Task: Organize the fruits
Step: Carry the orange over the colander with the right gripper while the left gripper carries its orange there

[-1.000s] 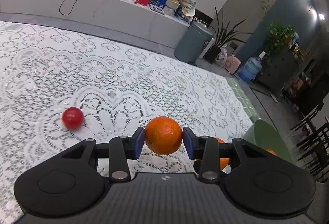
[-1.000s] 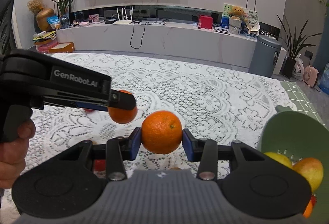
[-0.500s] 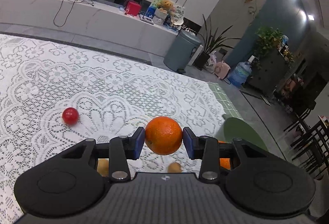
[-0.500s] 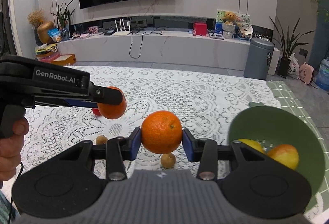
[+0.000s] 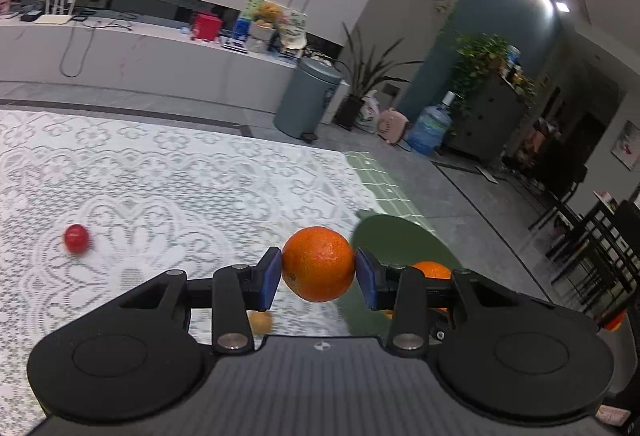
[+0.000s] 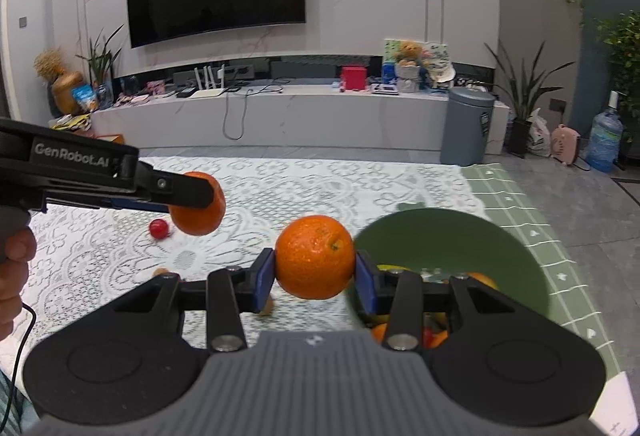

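My left gripper (image 5: 318, 272) is shut on an orange (image 5: 318, 263) and holds it in the air above the lace-covered table. In the right wrist view the left gripper (image 6: 192, 196) shows at the left with its orange (image 6: 197, 214). My right gripper (image 6: 314, 268) is shut on a second orange (image 6: 314, 257), held just left of the green bowl (image 6: 460, 236). The bowl holds several fruits (image 6: 482, 279), partly hidden behind my right gripper. In the left wrist view the bowl (image 5: 394, 236) lies right of my orange, with the right gripper's orange (image 5: 434, 271) over it.
A small red fruit (image 5: 76, 238) (image 6: 159, 228) lies on the white lace tablecloth (image 5: 160, 188) at the left. Small brown fruits (image 5: 260, 321) (image 6: 161, 271) lie near the grippers. A green mat (image 6: 520, 204) lies under the bowl at the table's right edge.
Both grippers have risen and moved right with their oranges. The green bowl has come further into both views, and the table looks farther below.
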The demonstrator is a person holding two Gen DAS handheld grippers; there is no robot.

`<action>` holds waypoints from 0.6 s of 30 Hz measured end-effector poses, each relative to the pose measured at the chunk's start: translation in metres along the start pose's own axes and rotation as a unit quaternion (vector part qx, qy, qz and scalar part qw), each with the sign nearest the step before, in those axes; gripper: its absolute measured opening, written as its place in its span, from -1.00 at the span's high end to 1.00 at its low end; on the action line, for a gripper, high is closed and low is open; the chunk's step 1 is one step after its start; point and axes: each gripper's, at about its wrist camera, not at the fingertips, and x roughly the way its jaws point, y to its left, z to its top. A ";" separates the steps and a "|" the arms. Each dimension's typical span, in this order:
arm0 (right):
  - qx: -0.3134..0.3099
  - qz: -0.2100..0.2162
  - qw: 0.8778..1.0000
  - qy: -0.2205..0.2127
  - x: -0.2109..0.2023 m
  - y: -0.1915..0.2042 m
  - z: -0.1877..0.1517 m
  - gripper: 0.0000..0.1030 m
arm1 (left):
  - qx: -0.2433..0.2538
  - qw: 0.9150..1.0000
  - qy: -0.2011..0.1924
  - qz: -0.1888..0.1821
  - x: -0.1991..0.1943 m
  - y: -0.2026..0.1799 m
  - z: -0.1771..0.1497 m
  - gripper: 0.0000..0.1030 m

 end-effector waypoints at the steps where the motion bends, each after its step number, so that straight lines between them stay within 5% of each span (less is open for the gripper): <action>1: 0.001 -0.003 1.000 -0.001 -0.002 -0.004 0.000 0.22 | 0.001 1.000 0.002 -0.005 0.002 -0.004 0.000 0.12; 18: -0.024 -0.040 0.999 0.006 0.003 -0.065 0.008 0.22 | 0.069 0.995 0.044 -0.050 0.059 -0.070 0.007 0.12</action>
